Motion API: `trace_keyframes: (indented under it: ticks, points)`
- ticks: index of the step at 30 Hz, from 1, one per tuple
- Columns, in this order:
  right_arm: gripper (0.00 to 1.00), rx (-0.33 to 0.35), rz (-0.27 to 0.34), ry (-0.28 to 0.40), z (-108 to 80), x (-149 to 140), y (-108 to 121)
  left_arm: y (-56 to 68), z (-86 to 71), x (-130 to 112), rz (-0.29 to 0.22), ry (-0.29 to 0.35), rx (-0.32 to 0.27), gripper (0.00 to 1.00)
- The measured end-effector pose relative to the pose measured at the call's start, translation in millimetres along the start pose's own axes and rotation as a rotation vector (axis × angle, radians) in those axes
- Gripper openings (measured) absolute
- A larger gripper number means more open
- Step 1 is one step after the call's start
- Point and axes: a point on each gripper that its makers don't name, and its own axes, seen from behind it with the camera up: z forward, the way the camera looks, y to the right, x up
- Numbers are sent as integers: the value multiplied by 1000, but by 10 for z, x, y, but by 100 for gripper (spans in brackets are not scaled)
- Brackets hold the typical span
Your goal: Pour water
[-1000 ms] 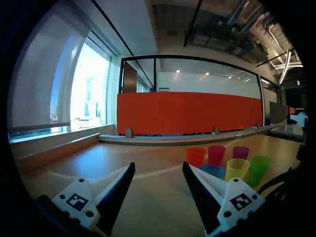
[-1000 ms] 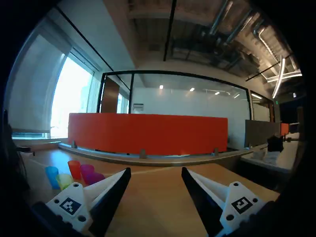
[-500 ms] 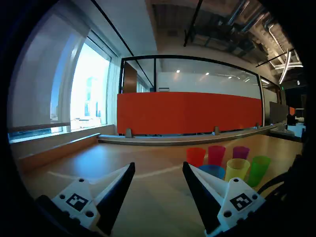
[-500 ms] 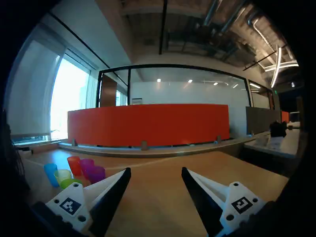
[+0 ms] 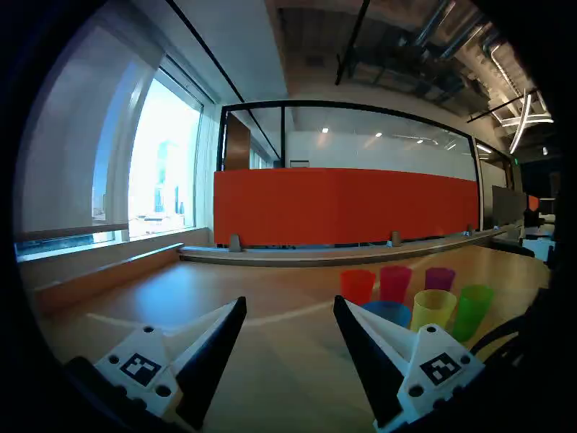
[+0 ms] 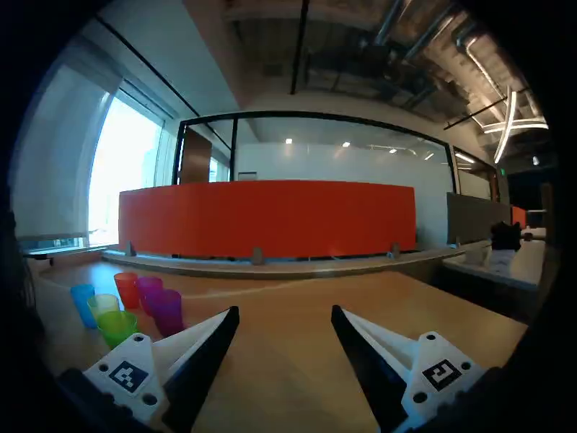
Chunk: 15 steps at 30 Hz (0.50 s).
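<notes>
Wooden table [image 5: 216,285] with coloured cups [image 5: 433,307]; left gripper [image 5: 288,346] and right gripper [image 6: 285,346] fingers apart, empty.

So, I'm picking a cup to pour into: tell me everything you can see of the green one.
The green cup is a translucent, plastic-looking tumbler, wider at its rim than its base. It stands upright, mouth up, on the wooden table, close beside the yellow cup; contact between them is unclear. Contents can't be told. Nothing holds it.
</notes>
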Motion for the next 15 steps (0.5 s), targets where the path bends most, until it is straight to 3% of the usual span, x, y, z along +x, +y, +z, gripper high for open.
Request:
trace_keyframes:
  ticks: [15]
  points:
    - [99, 17, -2, -3, 66, -29, -30, -7, 2, -1, 0, 0, 0, 90]
